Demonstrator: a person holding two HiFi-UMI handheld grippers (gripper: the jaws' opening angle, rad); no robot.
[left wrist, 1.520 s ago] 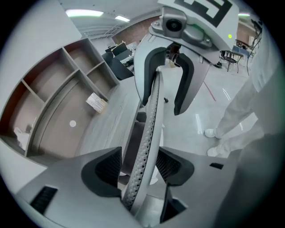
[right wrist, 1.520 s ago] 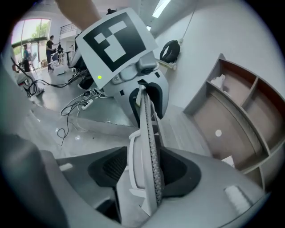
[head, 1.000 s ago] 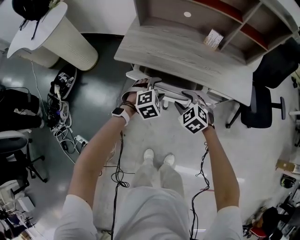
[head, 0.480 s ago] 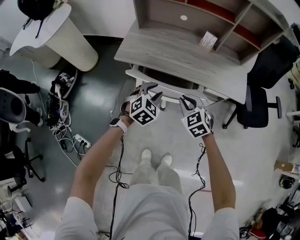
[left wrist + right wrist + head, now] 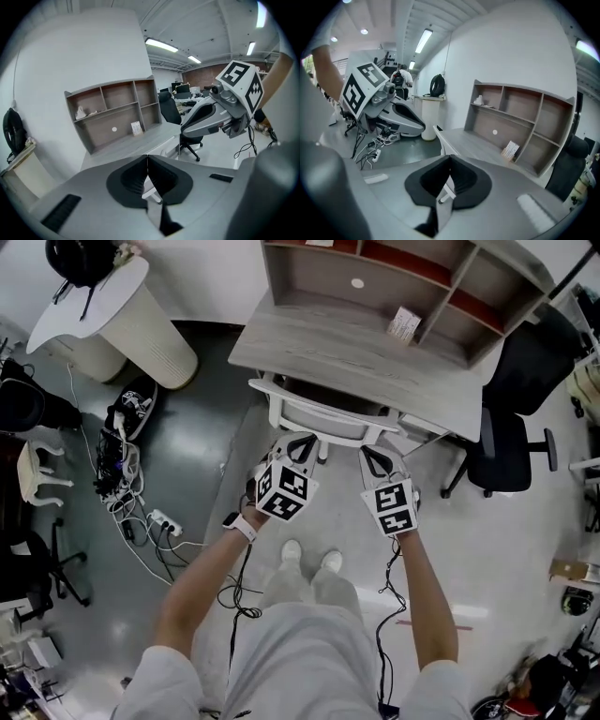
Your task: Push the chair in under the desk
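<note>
Grey wood desk (image 5: 375, 357) fills the top of the head view. Shelves (image 5: 422, 282) stand on its far half, with a small card (image 5: 404, 323) leaning in one bay. The white chair (image 5: 319, 415) has its seat under the desktop, and only its curved back shows along the near edge.

My left claw (image 5: 301, 439) hangs just short of that back, on its left half. Its jaws have just been closing and now meet tip to tip with nothing between them. My right claw (image 5: 376, 452) is level with it, before the right end of the back. It too has just closed, on nothing. Neither touches the chair. Each claw shows in the other's view, side by side and apart.

A black chair (image 5: 511, 442) stands at the desk's right end, near the white one but clear of it. Left of the desk is a pale round stand (image 5: 131, 329) with a black thing (image 5: 80, 259) on top. On the dark floor below it lie tangled cables (image 5: 117, 460) and a power strip (image 5: 161, 521), well off to my left. My shoes (image 5: 310, 557) are on the pale floor behind the claws.
</note>
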